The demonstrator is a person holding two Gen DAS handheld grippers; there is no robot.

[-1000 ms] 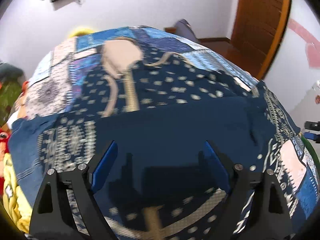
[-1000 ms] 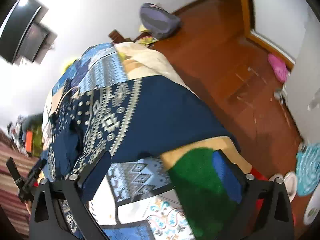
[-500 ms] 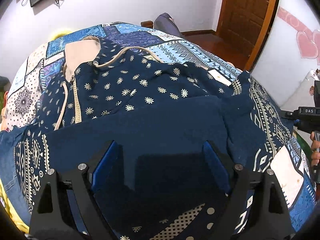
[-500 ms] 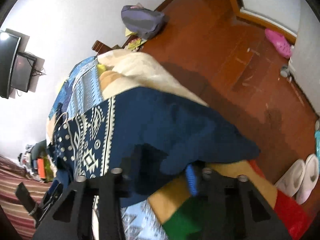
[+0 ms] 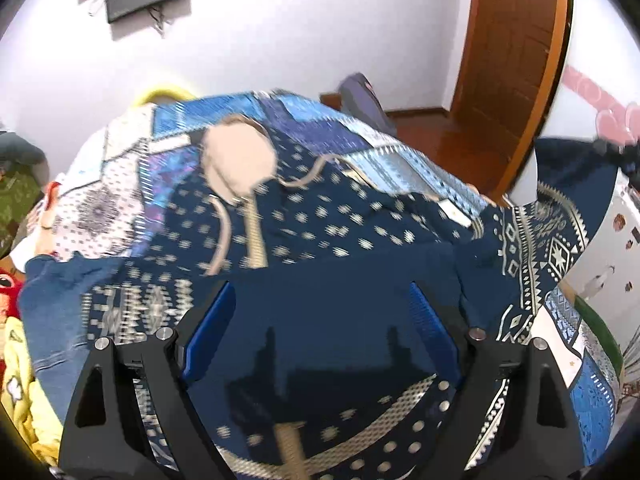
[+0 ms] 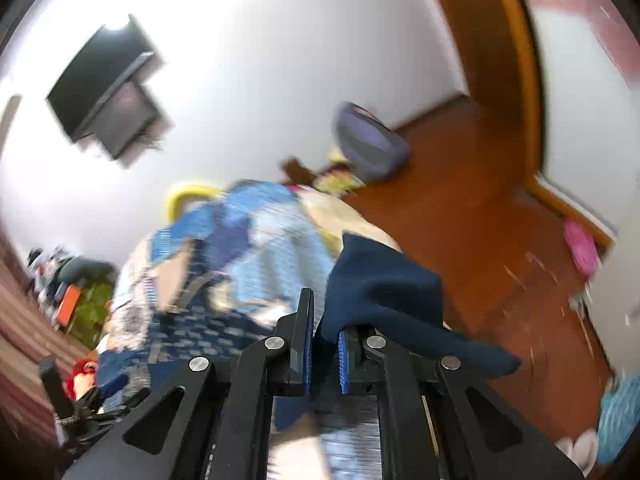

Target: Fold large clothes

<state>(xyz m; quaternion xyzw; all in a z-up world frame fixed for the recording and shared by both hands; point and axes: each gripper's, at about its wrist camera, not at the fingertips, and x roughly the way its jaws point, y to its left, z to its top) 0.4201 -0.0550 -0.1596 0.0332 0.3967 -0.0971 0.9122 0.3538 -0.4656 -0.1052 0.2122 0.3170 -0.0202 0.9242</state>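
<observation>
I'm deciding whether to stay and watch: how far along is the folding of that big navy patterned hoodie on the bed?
Barely begun. Done: the hoodie lies spread face up on the patchwork bedspread, hood at the far end. In hand: the right gripper has just been closing its jaws on a plain navy sleeve end, which is raised off the bed. The left gripper hovers open over the body. Left: every fold.

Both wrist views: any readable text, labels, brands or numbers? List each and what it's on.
None readable in either view.
The small white tag on the navy patterned garment: too blurred to read.
The wall stickers: small shapes, no legible words.
The wall-mounted screen: no visible marking.
</observation>
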